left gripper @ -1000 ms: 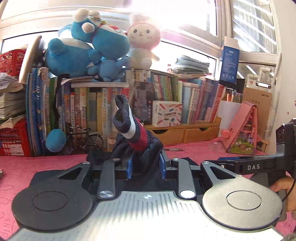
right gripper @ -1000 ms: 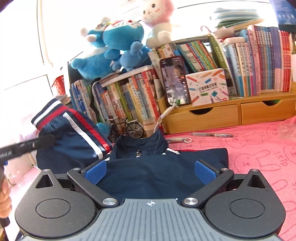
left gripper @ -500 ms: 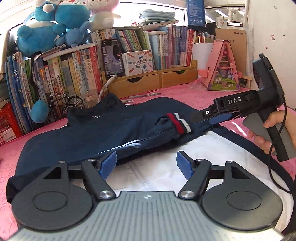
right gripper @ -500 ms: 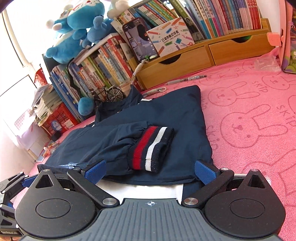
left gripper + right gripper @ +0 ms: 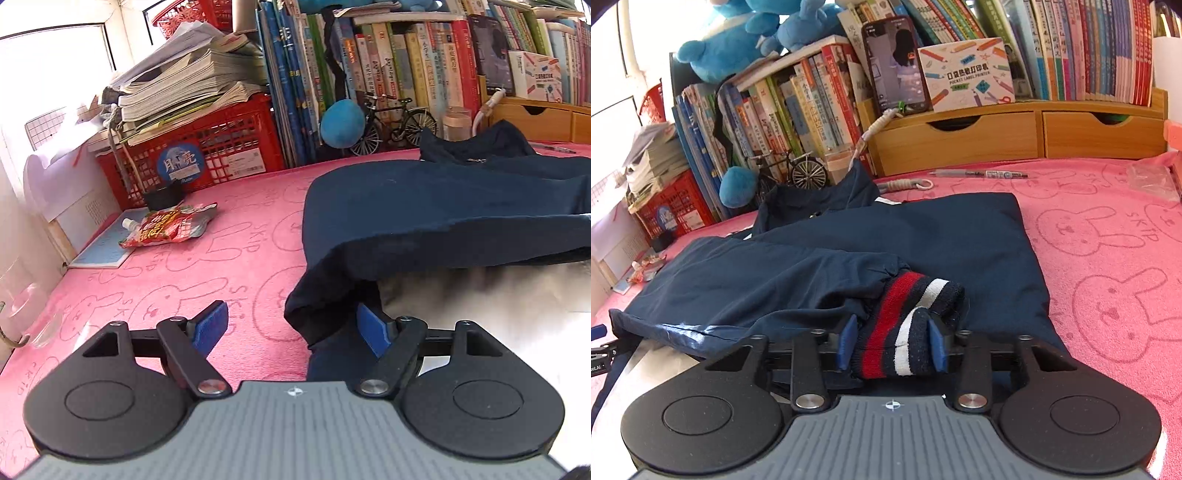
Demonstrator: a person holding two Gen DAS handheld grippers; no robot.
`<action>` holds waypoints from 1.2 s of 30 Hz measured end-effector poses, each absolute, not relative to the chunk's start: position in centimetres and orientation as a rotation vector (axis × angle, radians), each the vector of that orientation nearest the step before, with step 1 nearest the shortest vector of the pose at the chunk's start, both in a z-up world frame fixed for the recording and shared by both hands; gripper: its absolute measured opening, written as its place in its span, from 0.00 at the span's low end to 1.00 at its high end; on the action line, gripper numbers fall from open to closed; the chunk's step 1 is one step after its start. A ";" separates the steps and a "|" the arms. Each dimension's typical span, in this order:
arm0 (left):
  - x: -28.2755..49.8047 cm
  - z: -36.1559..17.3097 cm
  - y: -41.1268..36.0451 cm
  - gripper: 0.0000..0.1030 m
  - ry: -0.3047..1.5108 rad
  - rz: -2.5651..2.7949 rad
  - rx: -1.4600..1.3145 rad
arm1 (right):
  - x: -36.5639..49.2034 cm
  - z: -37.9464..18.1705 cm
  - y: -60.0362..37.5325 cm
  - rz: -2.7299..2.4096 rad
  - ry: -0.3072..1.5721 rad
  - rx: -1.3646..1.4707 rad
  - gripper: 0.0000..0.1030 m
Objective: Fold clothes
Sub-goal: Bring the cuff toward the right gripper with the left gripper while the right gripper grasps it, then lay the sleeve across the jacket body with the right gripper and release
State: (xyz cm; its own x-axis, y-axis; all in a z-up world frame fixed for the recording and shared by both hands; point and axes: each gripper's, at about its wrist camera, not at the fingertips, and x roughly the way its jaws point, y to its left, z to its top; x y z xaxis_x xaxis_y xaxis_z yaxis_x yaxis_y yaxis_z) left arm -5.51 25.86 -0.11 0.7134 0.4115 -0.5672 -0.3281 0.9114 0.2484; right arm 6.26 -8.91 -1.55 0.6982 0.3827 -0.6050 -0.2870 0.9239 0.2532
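Note:
A navy jacket (image 5: 923,236) lies spread on the pink bunny-print cloth (image 5: 1108,258), its sleeve folded across the body. My right gripper (image 5: 892,341) is shut on the sleeve's red, white and navy striped cuff (image 5: 905,314). In the left wrist view the jacket (image 5: 443,206) fills the right side, and its lower left corner (image 5: 325,306) is lifted, showing white lining (image 5: 480,291). My left gripper (image 5: 291,328) stands open at that corner, with the dark hem lying against its right pad (image 5: 371,330). The left gripper's tip (image 5: 596,354) shows at the right wrist view's left edge.
A red crate (image 5: 207,147) stacked with papers stands at the back left, with a snack pouch (image 5: 170,225) on the cloth before it. Books, a model bicycle (image 5: 391,122), a wooden drawer unit (image 5: 997,136) and a phone (image 5: 897,62) line the back. A pen (image 5: 982,173) lies near the drawers.
The left gripper let go of the cuff, laid the sleeve across the jacket, then swung to the jacket's lower left corner. The right gripper, open before, has closed on the cuff.

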 end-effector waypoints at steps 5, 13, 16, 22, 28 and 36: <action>-5.6 -0.5 27.1 0.84 0.631 0.548 0.203 | 8.6 0.0 -8.3 0.283 0.640 0.055 0.13; -8.2 -0.1 25.6 0.85 0.585 0.450 0.288 | 10.0 0.7 -10.4 0.290 0.656 0.078 0.18; -8.3 0.2 24.4 0.87 0.553 0.432 0.360 | 9.1 0.1 -10.1 0.355 0.696 0.100 0.52; -5.1 -0.5 24.8 0.88 0.584 0.412 0.327 | 7.1 -0.9 -9.6 0.484 0.773 0.142 0.68; -3.3 -1.5 26.3 0.88 0.633 0.512 0.222 | 8.4 -0.4 -6.9 0.409 0.704 0.000 0.20; -4.3 -0.9 26.3 0.94 0.614 0.571 0.193 | 10.3 1.0 -7.3 0.258 0.514 -0.031 0.19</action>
State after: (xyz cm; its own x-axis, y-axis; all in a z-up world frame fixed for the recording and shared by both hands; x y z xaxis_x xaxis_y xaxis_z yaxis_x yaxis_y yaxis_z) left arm -4.31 26.34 -0.87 0.6694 0.5588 -0.4895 -0.4477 0.8293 0.3345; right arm 10.31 -7.34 1.05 0.8388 0.2366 -0.4903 -0.2521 0.9671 0.0354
